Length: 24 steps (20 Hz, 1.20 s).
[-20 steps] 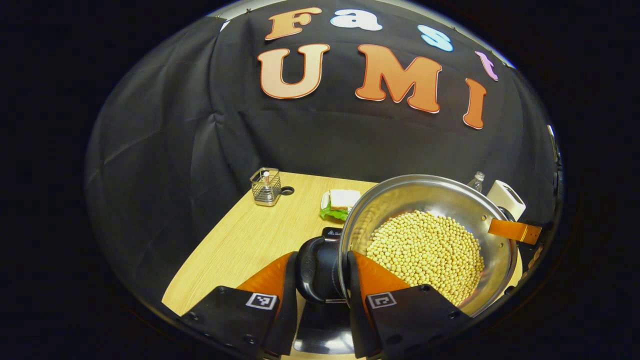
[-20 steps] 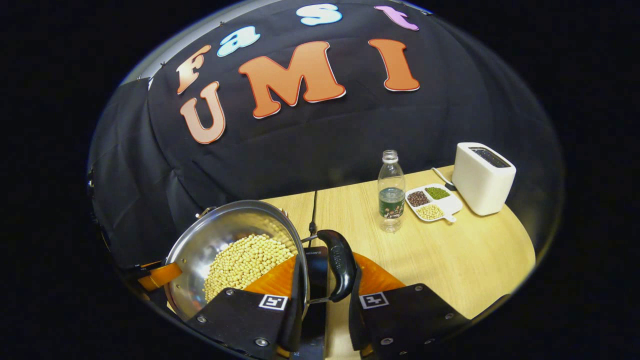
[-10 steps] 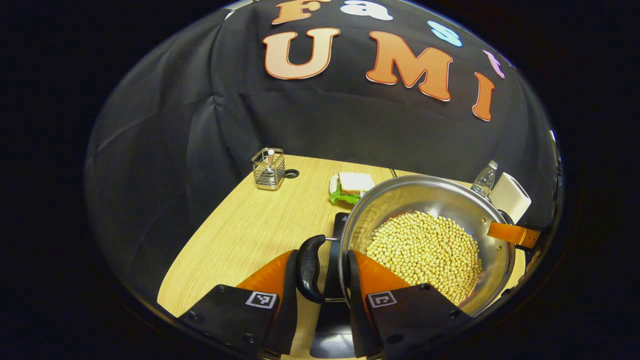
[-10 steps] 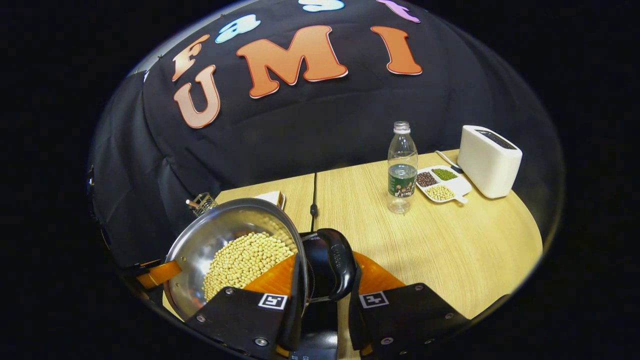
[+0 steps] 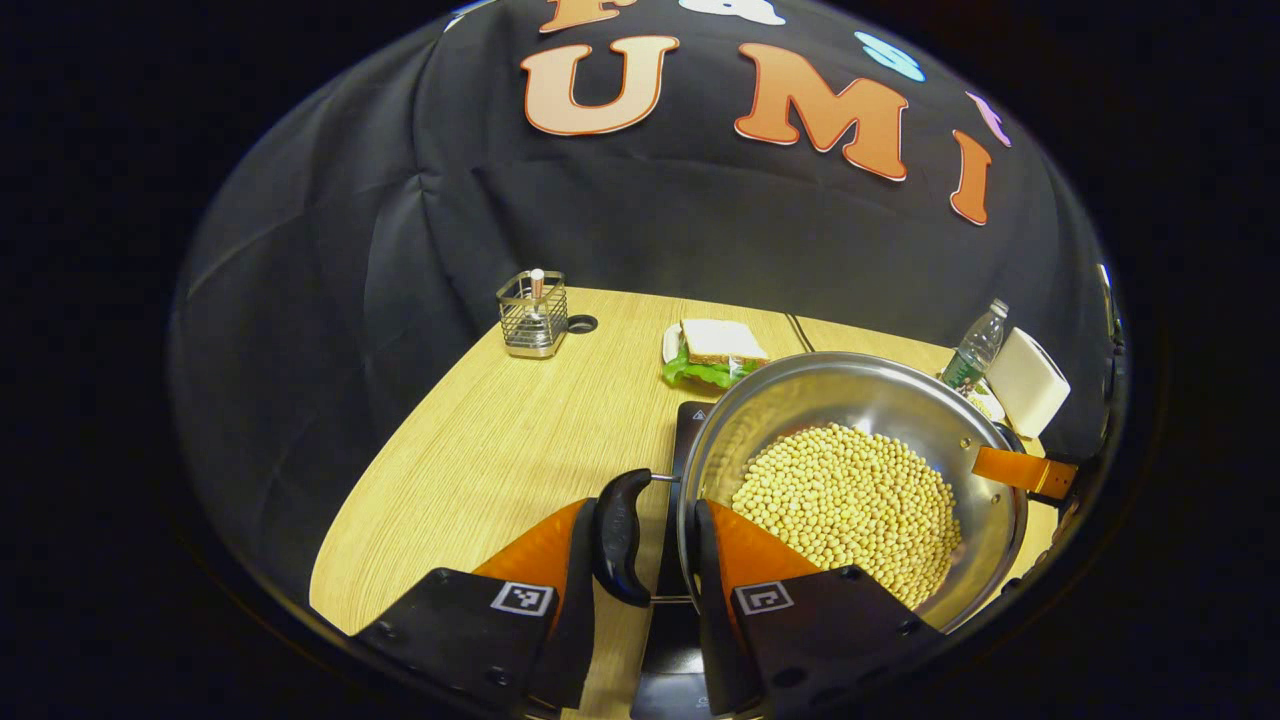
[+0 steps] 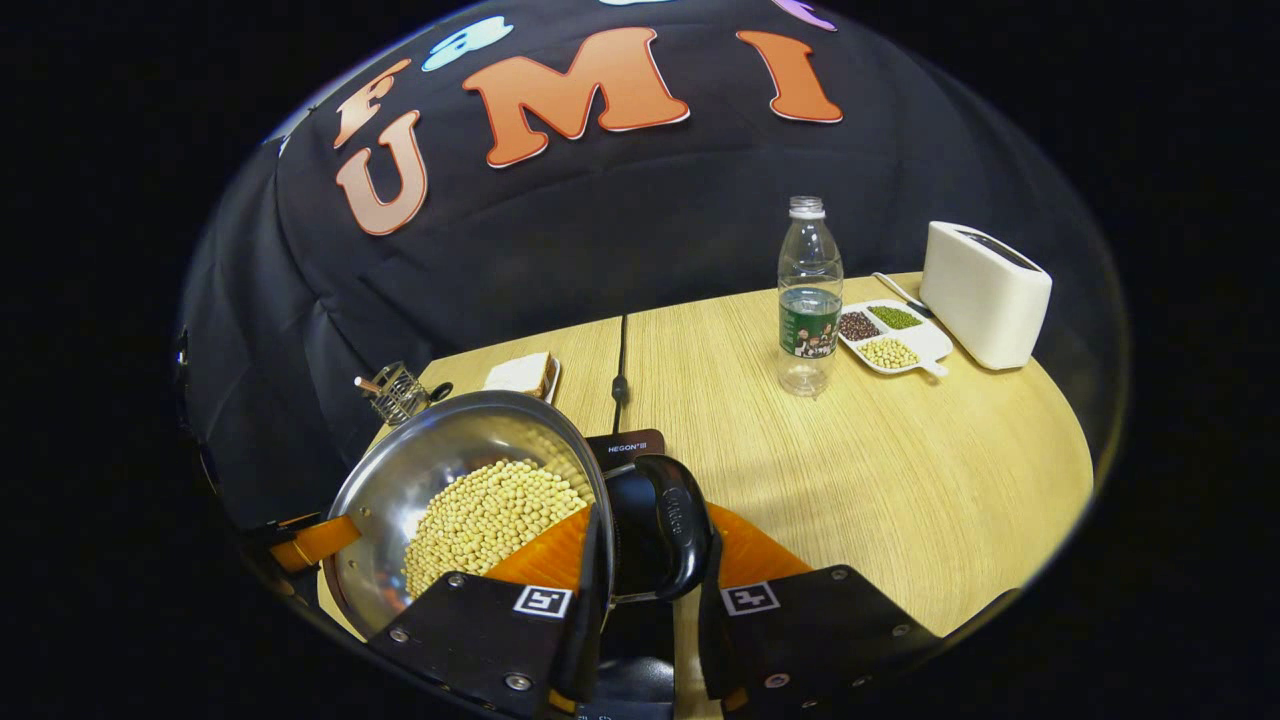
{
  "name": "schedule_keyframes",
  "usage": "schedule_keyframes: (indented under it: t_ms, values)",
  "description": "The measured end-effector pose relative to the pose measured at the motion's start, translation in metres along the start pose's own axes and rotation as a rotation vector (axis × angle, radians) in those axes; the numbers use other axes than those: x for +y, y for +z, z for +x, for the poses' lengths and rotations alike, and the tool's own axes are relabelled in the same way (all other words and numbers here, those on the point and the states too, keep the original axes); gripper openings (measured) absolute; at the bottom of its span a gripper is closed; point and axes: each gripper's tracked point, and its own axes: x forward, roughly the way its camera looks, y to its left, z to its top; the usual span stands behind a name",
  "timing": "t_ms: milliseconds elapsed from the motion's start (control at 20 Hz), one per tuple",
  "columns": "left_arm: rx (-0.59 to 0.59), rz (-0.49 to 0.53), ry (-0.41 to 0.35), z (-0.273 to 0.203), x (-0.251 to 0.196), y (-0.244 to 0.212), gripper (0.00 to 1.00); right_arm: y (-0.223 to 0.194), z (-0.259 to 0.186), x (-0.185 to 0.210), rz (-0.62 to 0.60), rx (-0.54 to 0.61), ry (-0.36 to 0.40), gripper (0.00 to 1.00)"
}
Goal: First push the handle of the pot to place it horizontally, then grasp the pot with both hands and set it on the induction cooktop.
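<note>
A steel pot (image 5: 800, 400) holding soybeans (image 5: 850, 500) hangs between both grippers, over the black induction cooktop (image 5: 690, 425). My left gripper (image 5: 640, 570) is shut on the pot's black side handle (image 5: 620, 530), right beside the rim. Across the pot, the right gripper (image 5: 1025, 472) shows at the far rim. In the right gripper view, my right gripper (image 6: 650, 590) is shut on the opposite black handle (image 6: 675, 520), with the pot (image 6: 440, 460) to its left and the cooktop (image 6: 625, 445) under it. Whether the pot touches the cooktop I cannot tell.
On the wooden table (image 6: 900, 470) stand a water bottle (image 6: 808, 300), a white tray of beans (image 6: 890, 340) and a white toaster (image 6: 985, 295). A sandwich (image 5: 712, 350) and a wire holder (image 5: 532, 315) sit at the back. The cooktop's cable (image 6: 620, 370) runs to the wall.
Both grippers have moved with the pot held between them. The far table things now stand higher in both views, and more of the cooktop's far corner shows past the rim.
</note>
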Motion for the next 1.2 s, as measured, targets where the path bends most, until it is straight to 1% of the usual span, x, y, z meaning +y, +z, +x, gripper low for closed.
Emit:
schedule_keyframes:
  t_ms: [50,100,250,300,350,500,600,650,700,750,800,850,900,950,1050,1200]
  values:
    - [0.001,0.003,0.001,-0.001,0.0,-0.001,0.54,-0.002,0.002,0.0,-0.002,0.007,-0.001,0.37]
    - [0.0,0.008,0.003,0.0,0.0,0.0,0.5,-0.004,0.003,0.0,0.0,0.014,-0.001,0.43]
    - [-0.013,0.04,0.008,0.003,0.0,0.001,0.52,-0.01,0.006,-0.001,0.016,0.032,0.002,0.46]
    - [-0.015,0.045,0.007,0.002,0.0,0.002,0.5,-0.012,0.006,-0.002,0.018,0.036,-0.001,0.46]
    - [-0.015,0.049,0.007,0.003,-0.001,0.001,0.54,-0.013,0.006,-0.003,0.018,0.039,-0.004,0.48]
    - [-0.025,0.063,-0.001,0.002,-0.001,0.002,0.55,-0.014,0.006,-0.004,0.016,0.042,-0.005,0.54]
    - [-0.03,0.054,-0.004,0.001,0.0,0.003,0.63,-0.008,0.002,-0.002,0.011,0.032,0.02,0.58]
    - [-0.062,0.045,0.0,-0.003,0.0,0.012,0.6,-0.002,-0.003,-0.004,0.004,0.019,0.03,0.6]
    - [-0.107,0.047,0.001,-0.009,-0.002,0.026,0.67,0.008,-0.011,-0.006,0.001,-0.006,0.034,0.61]
    - [-0.154,0.065,0.005,-0.02,-0.003,0.04,0.77,0.025,-0.024,-0.009,0.005,-0.053,0.038,0.69]
    - [-0.212,0.084,0.005,-0.031,-0.009,0.058,0.88,0.045,-0.039,-0.012,-0.009,-0.107,0.037,0.74]
    - [-0.272,0.098,-0.006,-0.047,-0.019,0.076,0.99,0.066,-0.056,-0.017,-0.034,-0.161,0.027,0.82]
    - [-0.326,0.104,-0.016,-0.063,-0.029,0.099,0.99,0.086,-0.074,-0.025,-0.059,-0.211,0.011,0.87]
    - [-0.373,0.102,-0.034,-0.075,-0.038,0.117,0.98,0.106,-0.095,-0.031,-0.077,-0.262,0.003,0.94]
    - [-0.458,0.073,-0.064,-0.111,-0.059,0.151,0.98,0.144,-0.137,-0.042,-0.097,-0.351,-0.01,0.95]
    - [-0.562,0.074,-0.07,-0.159,-0.07,0.192,0.98,0.192,-0.202,-0.064,-0.144,-0.479,-0.043,0.95]
